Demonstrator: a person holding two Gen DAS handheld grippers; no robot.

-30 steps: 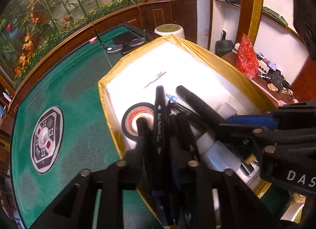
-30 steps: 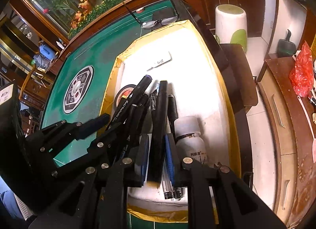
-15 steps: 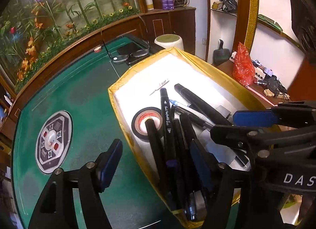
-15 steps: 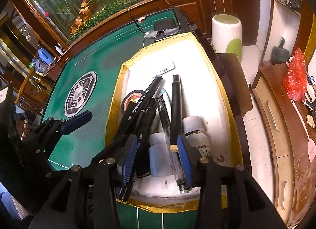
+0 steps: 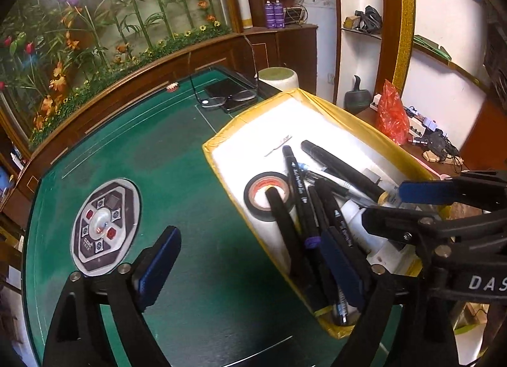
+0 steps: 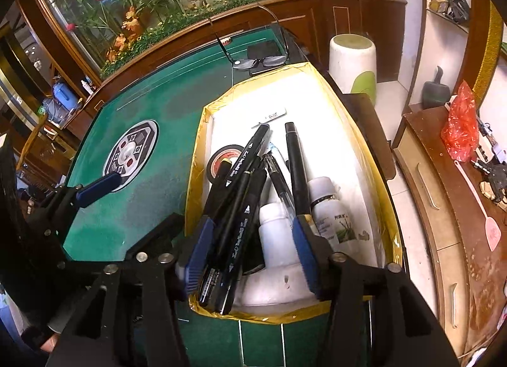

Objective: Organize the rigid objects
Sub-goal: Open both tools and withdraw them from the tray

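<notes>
We see left gripper [image 5: 250,259] wide, just opened, gripping nothing; right gripper [image 6: 250,253] half-wide, just opened, pens [image 6: 240,208] apparently loose in tray [image 6: 358,119].

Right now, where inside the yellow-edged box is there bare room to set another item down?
The far half of the box is bare white floor, bordered by the small white tag and the far rim. The near half is crowded: the pens, the tape roll and the white bottles fill it.
</notes>
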